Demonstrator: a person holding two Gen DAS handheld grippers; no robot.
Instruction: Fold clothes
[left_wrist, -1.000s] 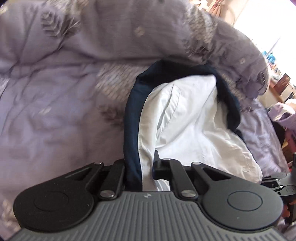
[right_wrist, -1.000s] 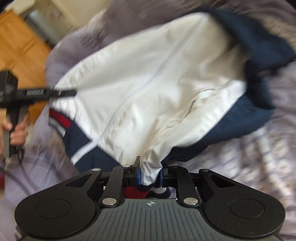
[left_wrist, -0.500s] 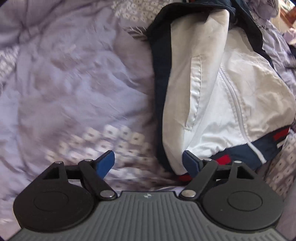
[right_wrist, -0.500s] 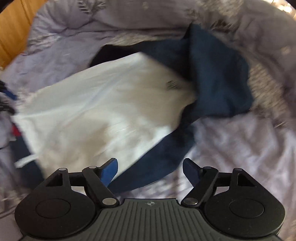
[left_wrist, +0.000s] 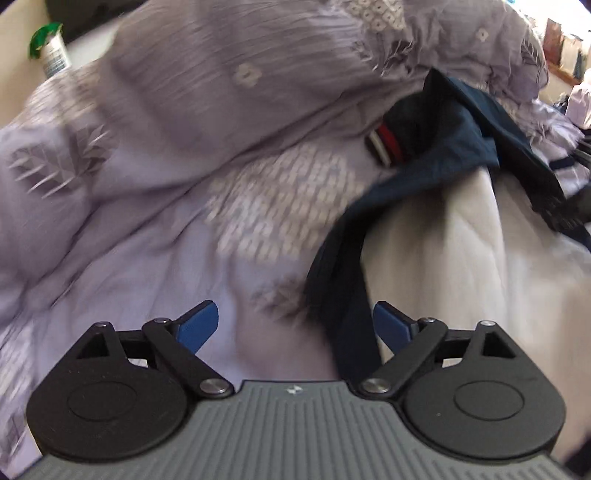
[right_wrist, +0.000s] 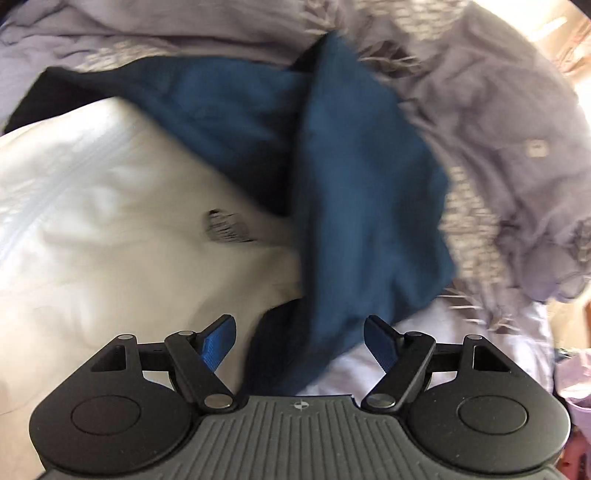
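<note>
The jacket (left_wrist: 443, 236) is a light, soft thing with a navy shell and a white lining, and I judge it limp and somewhat slippery: it should slump and slide when lifted rather than hold a crease. A hem, a cuff or a doubled edge would give the surest bite, while the smooth lining alone could slip out.

It lies rumpled on the bed, on a lilac patterned quilt (left_wrist: 166, 221). In the left wrist view the left hand-held gripper (left_wrist: 295, 321) is spread wide and holds nothing. Quilt fills the left of that view, and the jacket sits to the right, its navy edge running down just inside the right-hand finger. A red, white and navy striped cuff (left_wrist: 384, 146) shows farther off.

In the right wrist view the right hand-held gripper (right_wrist: 300, 338) is likewise wide apart and empty. White lining lies to its left, a navy sleeve (right_wrist: 362, 206) trails between its fingers, and quilt lies to the right.
</note>
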